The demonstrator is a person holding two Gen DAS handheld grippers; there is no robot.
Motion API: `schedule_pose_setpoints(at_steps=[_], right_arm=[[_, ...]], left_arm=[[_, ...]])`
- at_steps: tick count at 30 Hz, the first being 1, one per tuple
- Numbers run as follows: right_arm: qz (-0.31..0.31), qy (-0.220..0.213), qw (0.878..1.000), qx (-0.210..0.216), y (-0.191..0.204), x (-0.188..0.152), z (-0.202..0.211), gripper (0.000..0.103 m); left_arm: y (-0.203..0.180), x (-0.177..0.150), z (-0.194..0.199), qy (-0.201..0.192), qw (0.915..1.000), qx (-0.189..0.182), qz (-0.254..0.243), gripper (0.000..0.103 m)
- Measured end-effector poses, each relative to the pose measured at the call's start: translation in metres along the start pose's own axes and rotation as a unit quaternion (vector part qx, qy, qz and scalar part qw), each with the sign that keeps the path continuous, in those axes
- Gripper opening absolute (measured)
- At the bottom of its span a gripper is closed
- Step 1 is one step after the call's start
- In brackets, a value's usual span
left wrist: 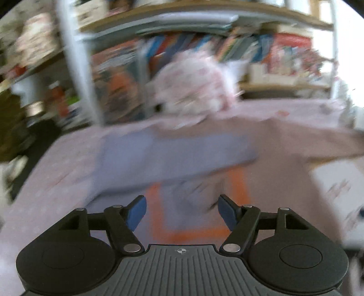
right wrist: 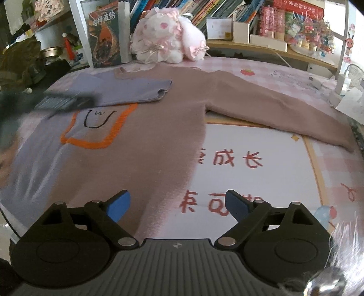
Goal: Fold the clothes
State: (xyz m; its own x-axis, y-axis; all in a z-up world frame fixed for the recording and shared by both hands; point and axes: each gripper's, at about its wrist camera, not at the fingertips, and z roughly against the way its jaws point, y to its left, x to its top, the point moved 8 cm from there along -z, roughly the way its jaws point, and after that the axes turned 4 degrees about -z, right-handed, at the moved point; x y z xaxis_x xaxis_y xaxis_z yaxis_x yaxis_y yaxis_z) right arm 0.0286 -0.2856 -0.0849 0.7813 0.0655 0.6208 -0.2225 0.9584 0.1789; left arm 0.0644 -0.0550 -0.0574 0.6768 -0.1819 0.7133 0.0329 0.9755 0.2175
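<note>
Nearest in the right wrist view, the right gripper (right wrist: 177, 206) is being held with its blue-tipped jaws spread wide and nothing between them, above the lower edge of the sweater (right wrist: 145, 127) and the printed mat (right wrist: 261, 173) beside it. The sweater is lying flat and face up on the mat, brown on one side and lilac on the other, with an orange outline (right wrist: 100, 134) on the chest. The lilac sleeve (right wrist: 127, 92) is being shown folded across the chest, while the brown sleeve (right wrist: 277, 111) is stretched out sideways over the mat. A dark blurred shape at the left edge is being seen over the lilac side; it cannot be made out clearly. Beyond the collar, a pink plush rabbit (right wrist: 168, 36) is being propped against shelved books (right wrist: 204, 11).

In the blurred left wrist view, the left gripper (left wrist: 182, 210) is likewise being held open and empty, over the orange outline (left wrist: 198, 230), with the lilac sleeve (left wrist: 173, 152) just beyond.
</note>
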Motion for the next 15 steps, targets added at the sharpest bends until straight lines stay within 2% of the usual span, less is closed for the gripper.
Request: schedule_pose_setpoints(at_steps=[3,5,11,15], right_arm=[[-0.011,0.005,1.0,-0.001,0.005,-0.003,-0.003,0.086],[-0.02,0.009,1.0,-0.005,0.009,-0.005,-0.004,0.079],[-0.042,0.011,0.999,-0.031,0.016,-0.011,-0.001,0.067],[-0.054,0.018,0.997,-0.05,0.02,-0.018,0.003,0.058]], left_arm=[[0.037,-0.033,0.008,0.036,0.9983,0.042,0.017,0.071],[0.057,-0.048,0.012,0.049,0.9966,0.058,0.034,0.071],[0.099,-0.078,0.016,0.075,0.9888,0.049,0.119,0.071],[0.115,-0.095,0.013,0.089,0.9803,0.018,0.175,0.07]])
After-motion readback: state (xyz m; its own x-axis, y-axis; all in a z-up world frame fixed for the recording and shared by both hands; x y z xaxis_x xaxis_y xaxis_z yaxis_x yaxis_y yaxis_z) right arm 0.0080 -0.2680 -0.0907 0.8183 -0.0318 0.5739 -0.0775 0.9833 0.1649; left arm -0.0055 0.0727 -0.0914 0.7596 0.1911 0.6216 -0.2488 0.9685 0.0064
